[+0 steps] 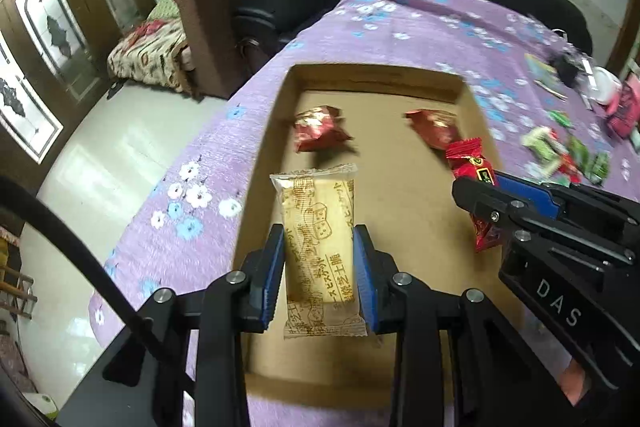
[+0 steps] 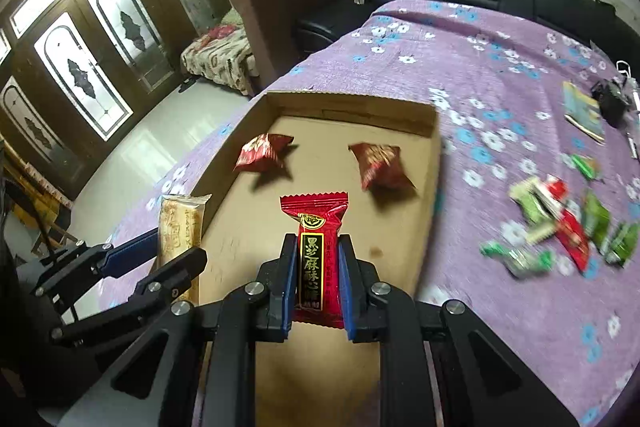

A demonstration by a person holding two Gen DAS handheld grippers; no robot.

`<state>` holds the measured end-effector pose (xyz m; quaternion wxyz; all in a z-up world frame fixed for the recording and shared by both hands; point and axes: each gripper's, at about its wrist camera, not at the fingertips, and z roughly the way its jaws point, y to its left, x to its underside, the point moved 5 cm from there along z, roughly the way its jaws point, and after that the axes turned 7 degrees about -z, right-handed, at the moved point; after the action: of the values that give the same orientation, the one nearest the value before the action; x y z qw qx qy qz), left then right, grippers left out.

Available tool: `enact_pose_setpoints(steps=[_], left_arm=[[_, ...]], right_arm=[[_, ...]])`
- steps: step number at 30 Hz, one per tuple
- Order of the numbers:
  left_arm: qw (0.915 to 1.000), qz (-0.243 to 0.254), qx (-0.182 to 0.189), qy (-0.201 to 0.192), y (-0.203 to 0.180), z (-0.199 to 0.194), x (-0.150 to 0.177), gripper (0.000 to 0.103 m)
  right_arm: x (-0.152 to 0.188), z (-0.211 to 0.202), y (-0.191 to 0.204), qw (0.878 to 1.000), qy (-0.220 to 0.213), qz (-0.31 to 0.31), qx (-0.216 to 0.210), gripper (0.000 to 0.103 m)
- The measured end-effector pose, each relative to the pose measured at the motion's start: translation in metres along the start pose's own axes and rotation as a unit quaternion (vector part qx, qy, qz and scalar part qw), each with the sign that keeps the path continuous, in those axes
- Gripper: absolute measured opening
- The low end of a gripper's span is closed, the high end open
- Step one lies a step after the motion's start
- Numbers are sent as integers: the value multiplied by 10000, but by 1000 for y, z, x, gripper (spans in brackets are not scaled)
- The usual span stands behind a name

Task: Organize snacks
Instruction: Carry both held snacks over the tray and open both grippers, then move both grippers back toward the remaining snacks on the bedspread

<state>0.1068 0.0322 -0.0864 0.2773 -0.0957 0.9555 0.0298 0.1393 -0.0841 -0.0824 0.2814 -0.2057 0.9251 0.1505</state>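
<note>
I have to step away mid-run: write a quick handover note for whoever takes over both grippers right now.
Left gripper: shut on the beige biscuit packet, over the cardboard box.
Right gripper: shut on the red sesame candy, also over the box.
Done: two dark red snacks lie in the box.
Left: put down both held items, then collect the pile of green and red snacks on the purple cloth.

I see matt brown cardboard box, glossy red foil wrapper, clear crinkly plastic biscuit wrapper, flowered purple cloth.
</note>
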Motion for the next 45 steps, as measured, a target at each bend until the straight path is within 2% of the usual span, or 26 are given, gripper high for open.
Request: enact_pose_setpoints(steps=[9,19,21,23,25,30,35,40,45], left_arm=[[9984,-205,-52,527,4,53,-22,36],[9901,-502,371,1257,1,69,-23,41],[9905,-507,314,1238,2,65,-23,42],[9909,-487,258,1227,1,63,-23,51],[9917,-505,173,1173,2,60,-23,54],[9921,-550,109,1122,2,48,-19,55],[9951,-430,63,887,-9,26,-8,55],[9975,-282,86,641,-29,-5,16,58],[9985,52,382,382,-67,-36,49,63]], right_arm=[[-12,44,-11,9984,433,154,342,17],[-7,50,-20,9973,573,216,411,20],[-5,47,-20,9974,582,222,369,20],[-3,44,-20,9975,585,216,344,20],[-1,40,-19,9975,591,194,323,20],[6,25,-16,9983,534,142,185,20],[21,2,-11,9990,441,33,-10,21],[52,-34,-22,9992,283,164,-241,21],[97,-67,-58,9989,226,399,-106,26]])
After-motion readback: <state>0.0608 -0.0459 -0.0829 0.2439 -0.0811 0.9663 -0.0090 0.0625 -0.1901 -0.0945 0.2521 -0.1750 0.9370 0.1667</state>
